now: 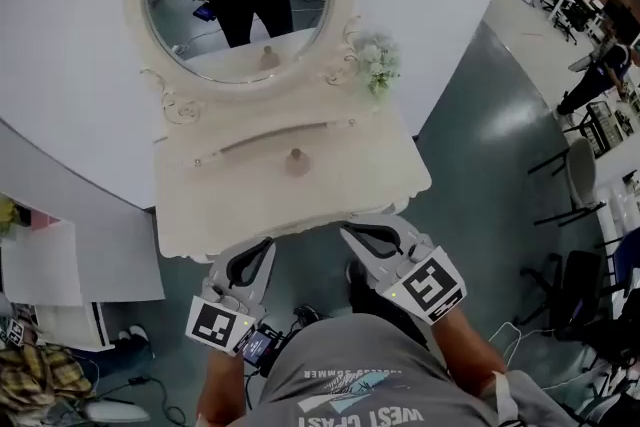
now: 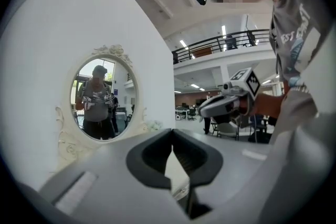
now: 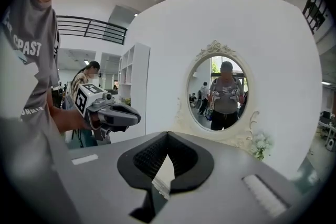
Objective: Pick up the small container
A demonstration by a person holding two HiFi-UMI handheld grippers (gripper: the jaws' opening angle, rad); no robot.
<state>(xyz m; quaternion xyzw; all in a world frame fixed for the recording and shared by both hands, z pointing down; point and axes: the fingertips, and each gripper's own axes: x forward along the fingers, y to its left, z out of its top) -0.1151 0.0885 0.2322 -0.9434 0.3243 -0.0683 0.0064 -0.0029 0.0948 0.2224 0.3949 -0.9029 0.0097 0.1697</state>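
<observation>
Both your left gripper [image 1: 268, 245] and your right gripper [image 1: 348, 233] hang close to your body, just short of the tabletop's [image 1: 230, 205] front edge. Each has its jaws clenched on nothing. If you reach in like that, the closed tips will probably shove or tip the target instead of straddling it, so part the jaws first.

The small container [image 1: 296, 161] stands upright and alone near the middle of the tabletop, well apart from both grippers. It looks light and narrow at the top, so an off-centre squeeze could topple it.

Behind it, don't chase its reflection in the mirror [image 1: 240, 5].

Count:
- two grippers
- one container
- one tabletop
- one flower spray [image 1: 378, 63] at the right rear
- one oval mirror
</observation>
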